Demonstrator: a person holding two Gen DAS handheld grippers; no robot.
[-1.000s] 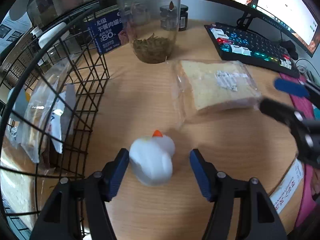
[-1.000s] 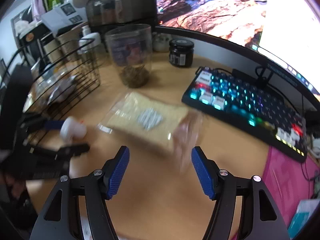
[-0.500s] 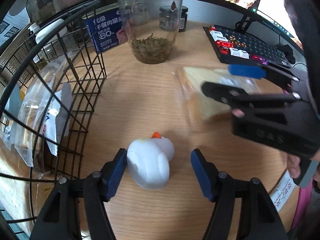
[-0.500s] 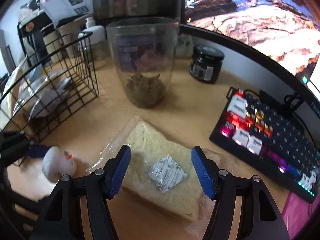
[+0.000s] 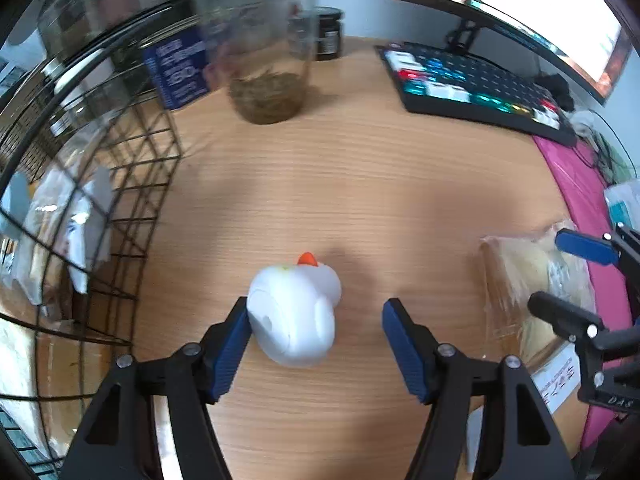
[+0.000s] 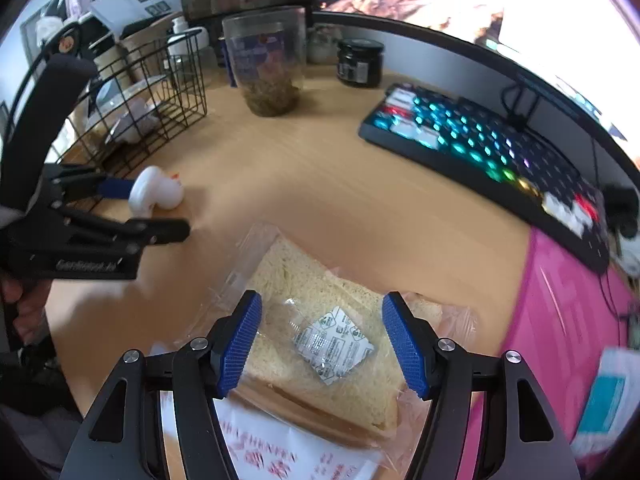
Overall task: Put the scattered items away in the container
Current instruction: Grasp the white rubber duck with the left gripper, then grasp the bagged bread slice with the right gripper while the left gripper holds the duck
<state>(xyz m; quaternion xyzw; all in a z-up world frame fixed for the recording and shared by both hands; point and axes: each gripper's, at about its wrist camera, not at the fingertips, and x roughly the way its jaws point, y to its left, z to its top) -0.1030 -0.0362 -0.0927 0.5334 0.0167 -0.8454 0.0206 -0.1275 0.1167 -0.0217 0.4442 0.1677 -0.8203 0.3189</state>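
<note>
Both tools point steeply down at the table [image 5: 360,184]. The left tool [image 5: 316,344] is open around the duck [image 5: 294,316]; the right tool [image 6: 320,344] is open above the bread [image 6: 320,320].

A: Left black two-finger tool with blue ribbed pads [image 5: 316,344]: what is its pose?
B: Angled steeply down toward the table, jaws apart. The left pad [image 5: 232,344] lies against the side of a white toy; the right pad [image 5: 404,350] stands clear of it, so nothing is clamped.

A: And the right black two-finger tool with blue ribbed pads [image 6: 322,344]?
B: Also pitched steeply downward, jaws parted, both pads poised over a bagged slice without visibly pressing it.

A: Is the person visible?
B: Only a hand [image 6: 24,304], wrapped around the left tool's handle at the edge of the right wrist view.
</note>
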